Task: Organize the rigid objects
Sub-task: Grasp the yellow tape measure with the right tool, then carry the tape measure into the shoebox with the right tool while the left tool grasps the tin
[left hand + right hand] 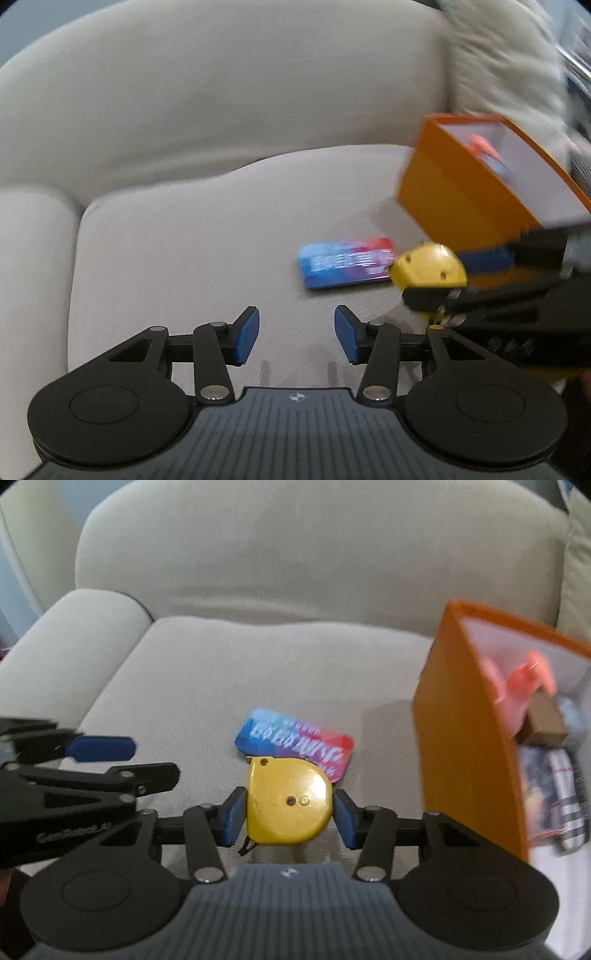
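Item: yellow tape measure (290, 801), rigid, rounded case, dark strap hanging beneath. Held flat-side-up between the blue pads of the right gripper (289, 814), which press on its two sides; it appears lifted clear of the seat cushion (192, 686).

Item: left gripper (296, 334). Tongs stand moderately apart with nothing between them, hovering over the front part of the cushion, to the left of the right gripper.

Item: blue-and-red flat pack (347, 261), printed face up, lying near the middle of the cushion, just beyond the tape measure.

Item: orange box (469, 716), open-topped, standing at the cushion's right edge. Contents already inside: a pink object (524, 683), a small brown block (546, 722) and some printed items, blurred.

Carrier: beige armchair, backrest (221, 96) behind, padded arm at the left edge.

Step in hand, as judged: carrying the tape measure toward the box.

Next move calls for: raising the tape measure above the box's near wall, bringing it over the opening, then releasing. The flat pack remains to be collected.
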Available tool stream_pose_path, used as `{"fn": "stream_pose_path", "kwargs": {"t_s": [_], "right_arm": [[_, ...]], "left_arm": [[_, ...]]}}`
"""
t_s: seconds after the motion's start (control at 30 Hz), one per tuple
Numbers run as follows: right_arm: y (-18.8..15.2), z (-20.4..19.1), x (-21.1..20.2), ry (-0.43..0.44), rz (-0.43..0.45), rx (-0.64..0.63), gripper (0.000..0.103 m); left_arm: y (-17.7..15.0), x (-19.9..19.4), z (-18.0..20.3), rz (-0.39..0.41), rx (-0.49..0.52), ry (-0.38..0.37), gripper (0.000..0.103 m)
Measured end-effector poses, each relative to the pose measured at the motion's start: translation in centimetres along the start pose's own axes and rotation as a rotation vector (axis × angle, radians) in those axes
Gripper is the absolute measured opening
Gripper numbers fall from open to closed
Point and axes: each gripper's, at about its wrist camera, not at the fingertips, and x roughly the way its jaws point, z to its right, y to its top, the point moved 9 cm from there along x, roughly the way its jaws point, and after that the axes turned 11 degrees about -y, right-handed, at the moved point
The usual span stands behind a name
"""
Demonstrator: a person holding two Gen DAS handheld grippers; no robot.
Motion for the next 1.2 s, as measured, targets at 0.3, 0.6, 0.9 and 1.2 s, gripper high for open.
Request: {"fn": "stream_pose_path", "kwargs": {"t_s": [0.3,0.6,0.9,1.2], "right_arm": [[1.1,7.2,-6.5,-0.036,0.061,0.1,0.052],[-2.8,16.4,-6.3,-0.168,-0.06,0.192,0.052],[-6.5,21.1,-2.3,-0.182,-0.263,0.101,0.052],[-6.7,21.8,3.3,-0.139,-0.414,0.003,0.052]], "left_arm": [[3.2,1.2,5.8,-0.149,0.401,-0.159,0.057],[4.0,6.1,8.3,-0.347,0.713,-0.221,0.06],[2.8,10.3,6.5,-0.49,0.87,-0.183,0.066],[2.1,12.3,6.2,-0.51,0.938,-0.187,0.076]]}}
